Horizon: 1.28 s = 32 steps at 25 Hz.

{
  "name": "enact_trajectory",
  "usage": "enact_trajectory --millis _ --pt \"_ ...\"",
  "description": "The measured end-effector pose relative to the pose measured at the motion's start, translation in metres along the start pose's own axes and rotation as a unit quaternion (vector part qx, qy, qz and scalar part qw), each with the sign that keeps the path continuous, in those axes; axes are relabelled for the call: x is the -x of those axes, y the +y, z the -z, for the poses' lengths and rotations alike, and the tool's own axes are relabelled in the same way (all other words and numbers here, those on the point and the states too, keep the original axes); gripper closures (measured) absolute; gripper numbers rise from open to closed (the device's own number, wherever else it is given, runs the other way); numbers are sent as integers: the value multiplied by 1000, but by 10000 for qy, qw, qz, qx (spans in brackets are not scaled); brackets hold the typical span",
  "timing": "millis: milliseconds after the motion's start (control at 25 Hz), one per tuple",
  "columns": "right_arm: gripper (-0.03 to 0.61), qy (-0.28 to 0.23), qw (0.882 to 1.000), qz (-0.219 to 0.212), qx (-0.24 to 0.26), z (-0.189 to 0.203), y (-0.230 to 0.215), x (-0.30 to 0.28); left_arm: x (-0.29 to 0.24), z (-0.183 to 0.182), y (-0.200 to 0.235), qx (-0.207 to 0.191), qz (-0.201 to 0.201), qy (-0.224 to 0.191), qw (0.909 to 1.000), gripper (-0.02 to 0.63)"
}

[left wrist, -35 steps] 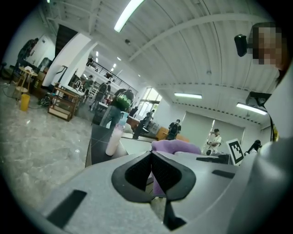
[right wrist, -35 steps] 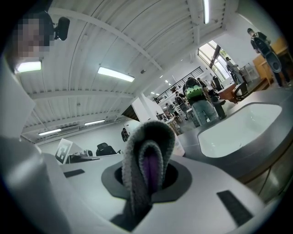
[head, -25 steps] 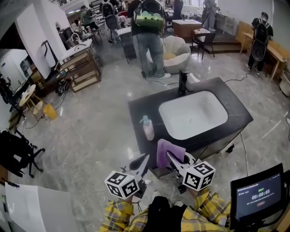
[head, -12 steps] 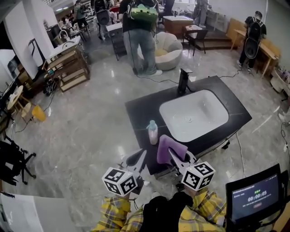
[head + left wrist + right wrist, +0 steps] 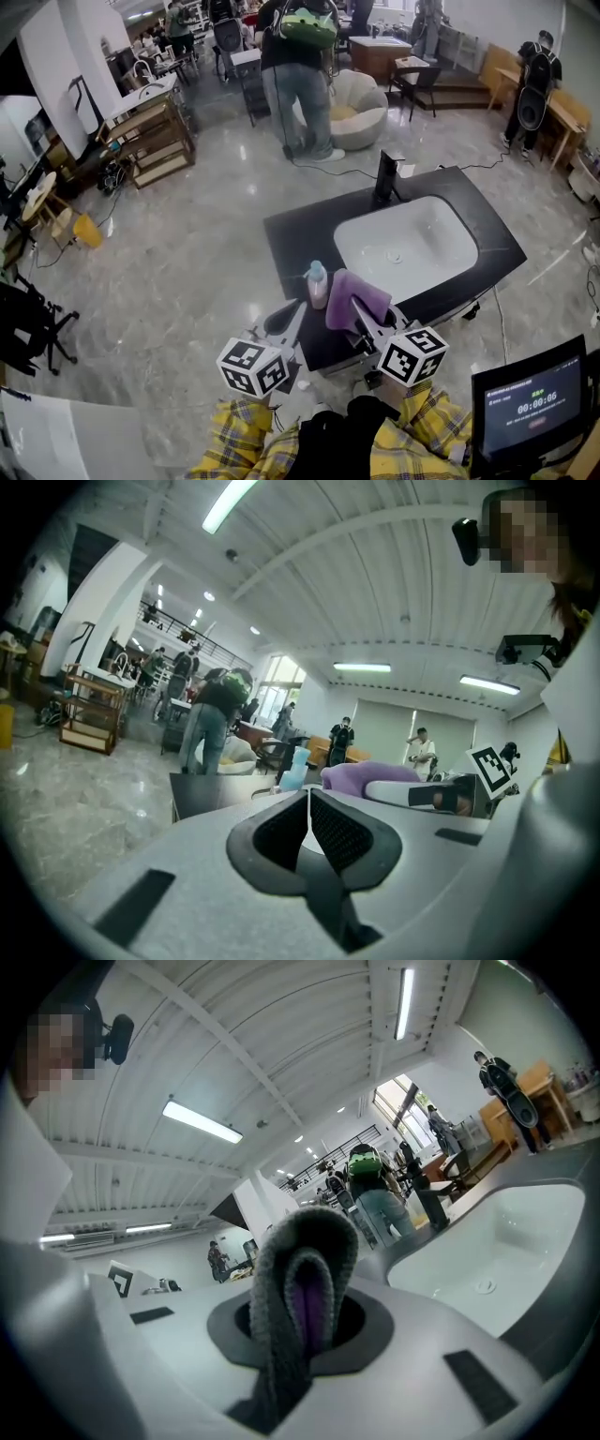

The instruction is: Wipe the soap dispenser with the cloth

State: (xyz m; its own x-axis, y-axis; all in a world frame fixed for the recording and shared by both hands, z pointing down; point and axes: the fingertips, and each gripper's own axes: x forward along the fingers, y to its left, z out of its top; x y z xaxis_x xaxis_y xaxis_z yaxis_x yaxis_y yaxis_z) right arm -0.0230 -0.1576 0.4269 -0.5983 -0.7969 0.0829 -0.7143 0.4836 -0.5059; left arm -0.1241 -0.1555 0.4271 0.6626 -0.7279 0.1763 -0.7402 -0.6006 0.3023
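Directly ahead of left tongs (image 5: 297,319) stands soap dispenser (image 5: 317,284).

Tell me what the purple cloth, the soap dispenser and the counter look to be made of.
The purple cloth looks like soft fuzzy textile, perhaps microfibre: it folds limply. The pink soap dispenser with blue pump seems smooth moulded plastic. The black counter has a dull finish, stone or laminate; unclear which.
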Motion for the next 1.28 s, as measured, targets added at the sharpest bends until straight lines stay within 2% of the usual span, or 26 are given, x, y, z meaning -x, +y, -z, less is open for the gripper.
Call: enact_trajectory --millis 240,360,600,800,840,920,960,1120,1280 --pt "536 -4 9996 -265 65 -17 9 -7 -1 -11 2 -77 -334 -42 9994 607" --pt "535 13 9992 -392 51 -17 7 -15 -6 -4 9 -74 -423 -7 9991 607" --pt "535 133 9979 -633 32 -19 -4 -36 -26 -3 19 -186 -479 -61 9987 607" --pt "535 223 9972 -719 37 -16 -7 -42 -29 -5 23 -65 -342 -112 9993 606" --pt "535 249 9969 -745 17 -14 -7 -42 -29 -4 24 -60 -326 -101 9994 596" --pt "535 299 9963 -803 6 -12 -7 -43 -32 -1 24 -18 -269 -63 9996 511" --pt "535 327 9960 -825 25 -11 -8 -44 -36 -1 24 4 -245 -36 9997 502" --pt "535 440 9953 -864 57 -12 -16 -50 -53 -2 26 -68 -195 50 9998 502" --pt "535 544 9948 -858 108 -11 -18 -54 -57 -8 30 -78 -225 -42 9997 502"
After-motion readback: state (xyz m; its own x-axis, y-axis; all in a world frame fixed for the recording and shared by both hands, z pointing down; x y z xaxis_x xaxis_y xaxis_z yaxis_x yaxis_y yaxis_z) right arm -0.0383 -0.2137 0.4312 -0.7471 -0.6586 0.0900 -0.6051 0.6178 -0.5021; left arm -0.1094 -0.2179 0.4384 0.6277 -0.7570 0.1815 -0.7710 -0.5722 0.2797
